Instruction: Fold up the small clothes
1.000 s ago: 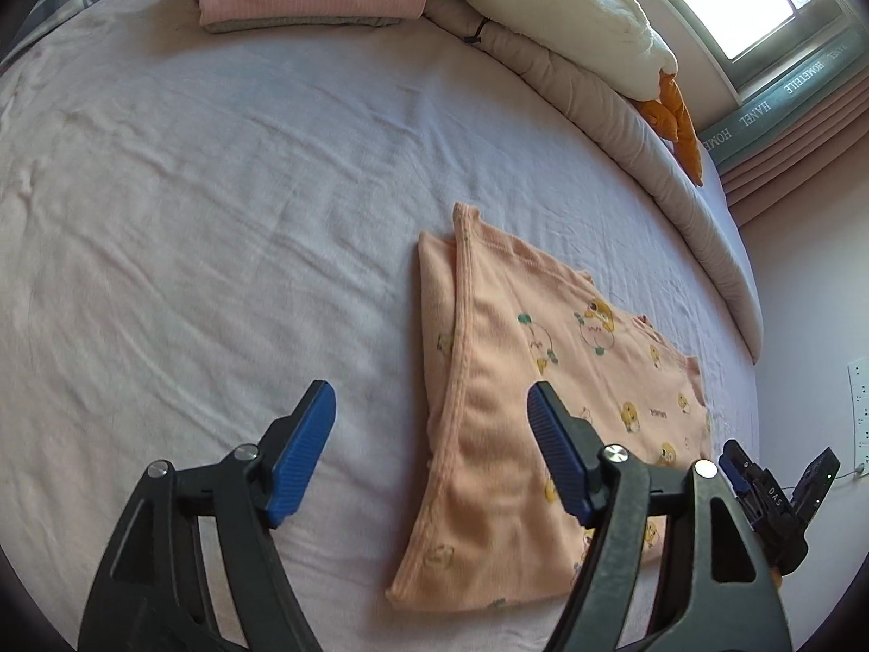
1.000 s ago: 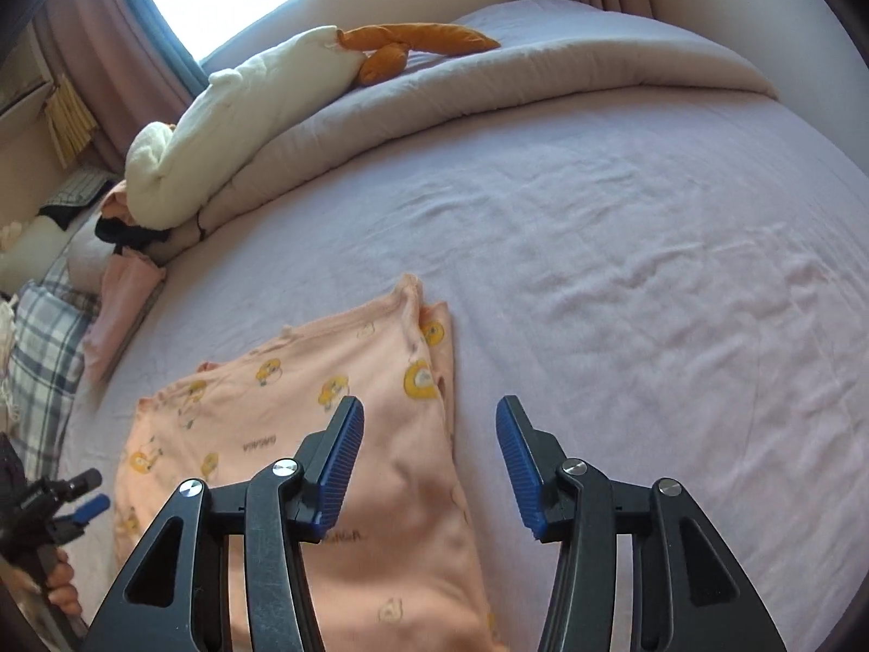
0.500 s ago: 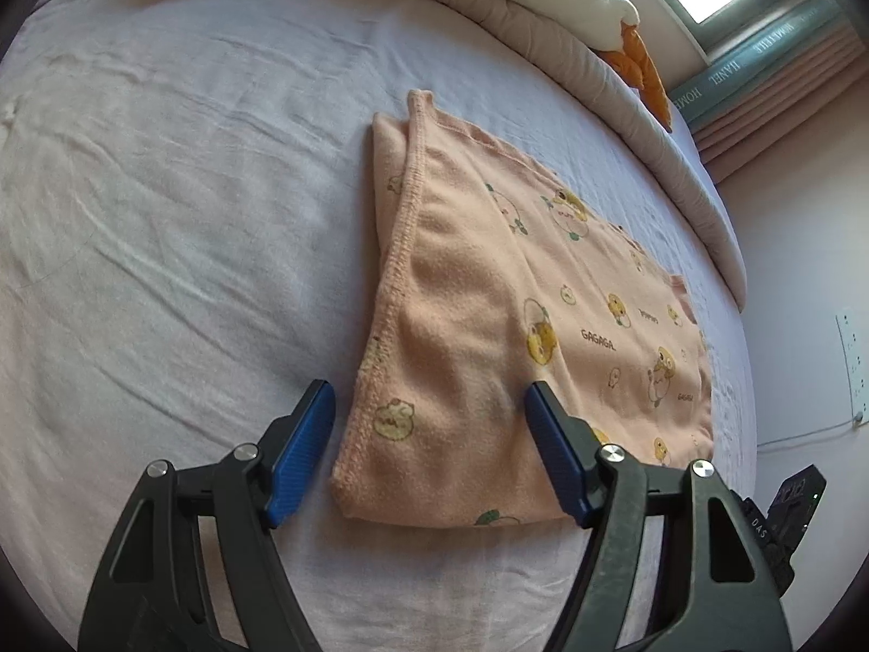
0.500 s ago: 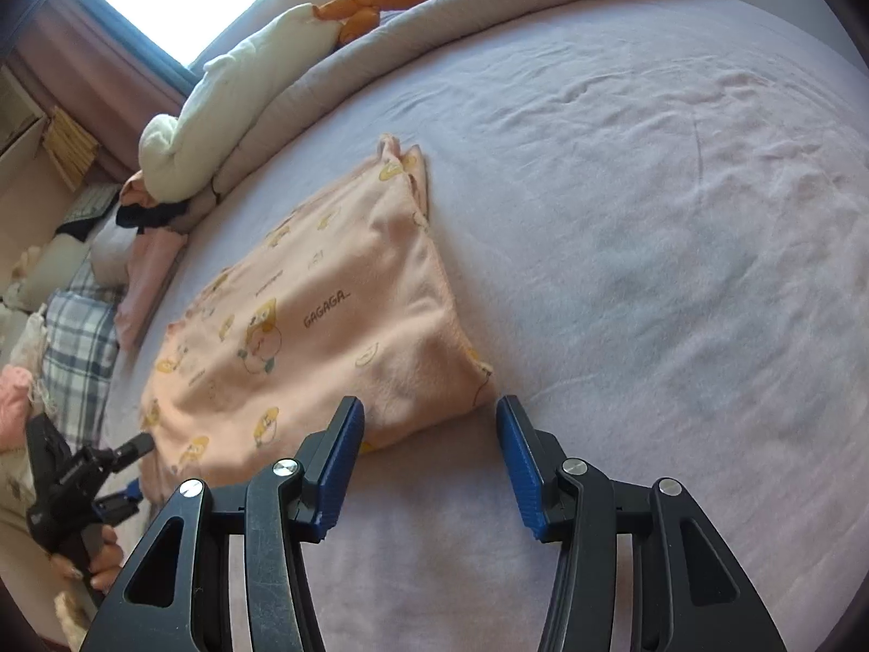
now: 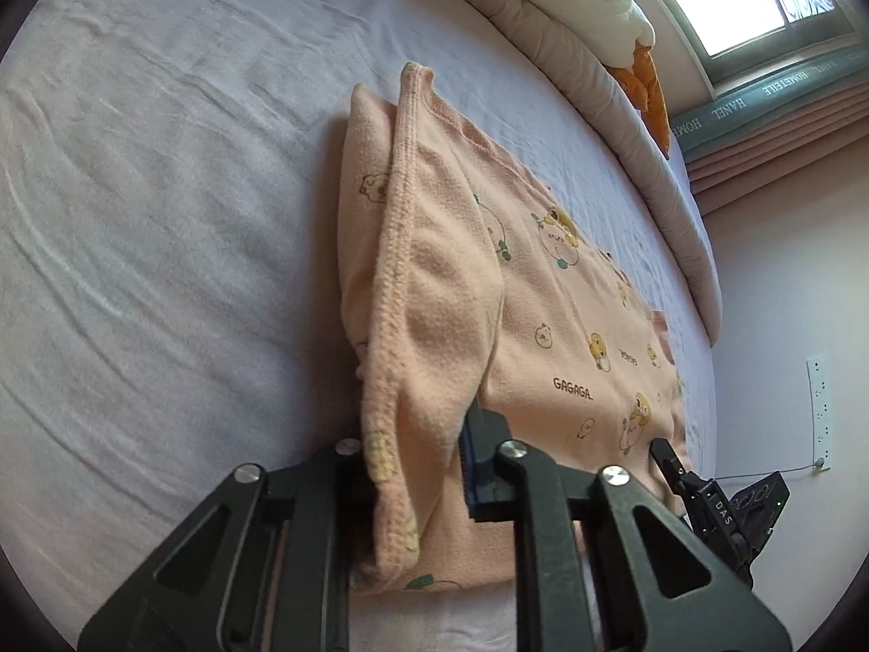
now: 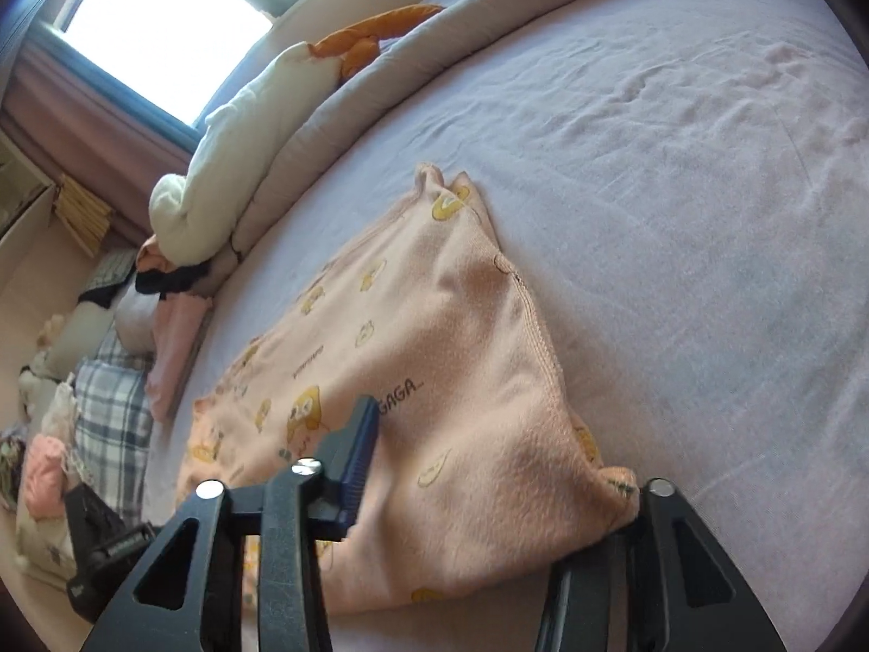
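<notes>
A small peach garment [image 5: 543, 337] printed with yellow ducks and "GAGAGA" lies folded on the lilac bed sheet [image 5: 163, 217]. My left gripper [image 5: 418, 467] is shut on the garment's near left corner, with the hemmed edge bunched up between the fingers. In the right wrist view the same garment [image 6: 423, 358] fills the middle. My right gripper [image 6: 489, 494] has its jaws around the near right corner, wide apart with cloth filling the gap; the right finger's pad is hidden behind the fabric.
A grey rolled duvet [image 6: 380, 87] with a white and orange plush toy [image 6: 233, 163] runs along the far side under a window. A folded pink garment [image 6: 174, 348] and plaid pillow [image 6: 108, 413] lie at the left. A wall with a socket [image 5: 820, 402] stands beyond the bed.
Both grippers have moved forward onto the garment's near edge. The left one has closed on its corner and lifted the hem; the right one now straddles the other corner.
</notes>
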A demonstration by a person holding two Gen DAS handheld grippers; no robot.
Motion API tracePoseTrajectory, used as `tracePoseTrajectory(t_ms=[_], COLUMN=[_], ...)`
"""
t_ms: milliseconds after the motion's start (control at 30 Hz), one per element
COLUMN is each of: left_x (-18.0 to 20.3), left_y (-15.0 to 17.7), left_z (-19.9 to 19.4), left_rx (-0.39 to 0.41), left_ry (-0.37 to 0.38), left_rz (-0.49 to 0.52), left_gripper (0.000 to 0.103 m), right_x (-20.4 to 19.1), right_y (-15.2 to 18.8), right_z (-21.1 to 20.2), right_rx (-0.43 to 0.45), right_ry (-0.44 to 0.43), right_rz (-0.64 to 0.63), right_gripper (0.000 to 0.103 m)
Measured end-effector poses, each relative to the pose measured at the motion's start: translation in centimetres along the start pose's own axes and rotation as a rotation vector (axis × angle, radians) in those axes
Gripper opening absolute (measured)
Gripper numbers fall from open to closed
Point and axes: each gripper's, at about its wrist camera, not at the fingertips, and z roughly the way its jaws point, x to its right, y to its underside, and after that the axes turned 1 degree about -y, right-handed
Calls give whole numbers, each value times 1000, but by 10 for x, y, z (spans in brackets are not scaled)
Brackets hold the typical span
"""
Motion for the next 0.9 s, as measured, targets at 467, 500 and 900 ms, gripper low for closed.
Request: tracePoseTrajectory(t_ms=[467,500,900], left_x=[25,24,17], left_y=[34,38,89], left_z=[-59,-63,-93], left_rx=[57,56,6], left_ry=[-2,-3,3], left_rz=[70,71,113], left_gripper=[6,6,6], right_x=[-22,-23,-26], right_y=[11,13,49], right_z=[-64,-69,-110], right_rx=[84,84,70], right_ry=[-25,-31,22], right_rz=[-72,-73,-187], right_gripper=[6,6,6])
